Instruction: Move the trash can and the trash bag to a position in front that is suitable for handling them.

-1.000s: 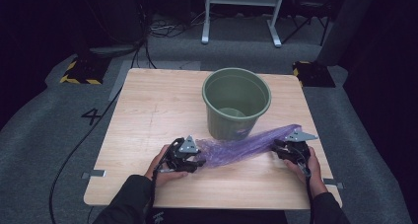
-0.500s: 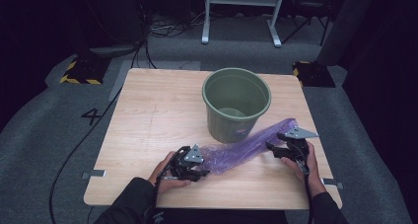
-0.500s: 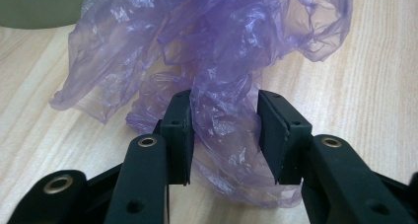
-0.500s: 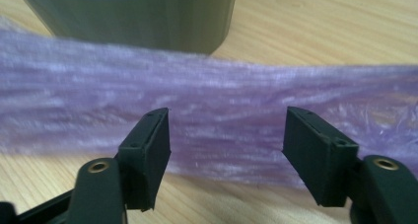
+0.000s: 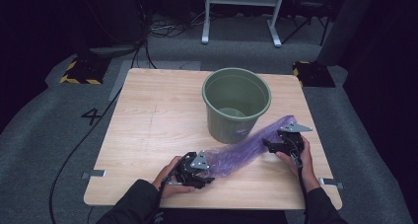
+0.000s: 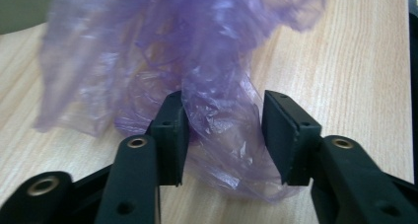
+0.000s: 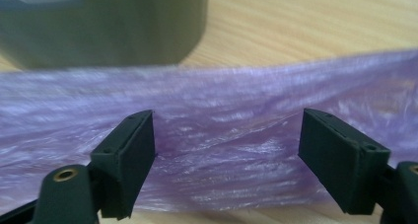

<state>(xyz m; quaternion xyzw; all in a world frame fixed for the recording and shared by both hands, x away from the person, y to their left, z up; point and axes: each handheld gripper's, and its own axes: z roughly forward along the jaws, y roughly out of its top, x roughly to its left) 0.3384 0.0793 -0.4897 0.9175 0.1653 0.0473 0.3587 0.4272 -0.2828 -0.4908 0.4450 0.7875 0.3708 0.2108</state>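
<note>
A crumpled purple plastic bag [image 5: 246,146] lies stretched across the table in front of a green bucket [image 5: 236,103]. My left gripper [image 5: 209,173] is at the bag's near-left end. In the left gripper view its jaws [image 6: 224,135] have just been opening and stand apart, with a bunch of the bag [image 6: 197,46] loose between the pads. My right gripper [image 5: 266,145] is at the bag's right end. Its jaws [image 7: 226,150] have just been opening too and stand wide, not pressing on the bag [image 7: 222,110], which runs across between them.
The wooden table [image 5: 148,125] has bare room to the left of the bucket. The bucket's wall [image 7: 98,26] rises just behind the bag. Cables, a metal stand and yellow-black floor blocks lie beyond the table's far edge.
My left gripper has moved nearer the table's front edge with the bag's end. My right gripper's jaws have come apart, off the bag. The bag lies slacker than before.
</note>
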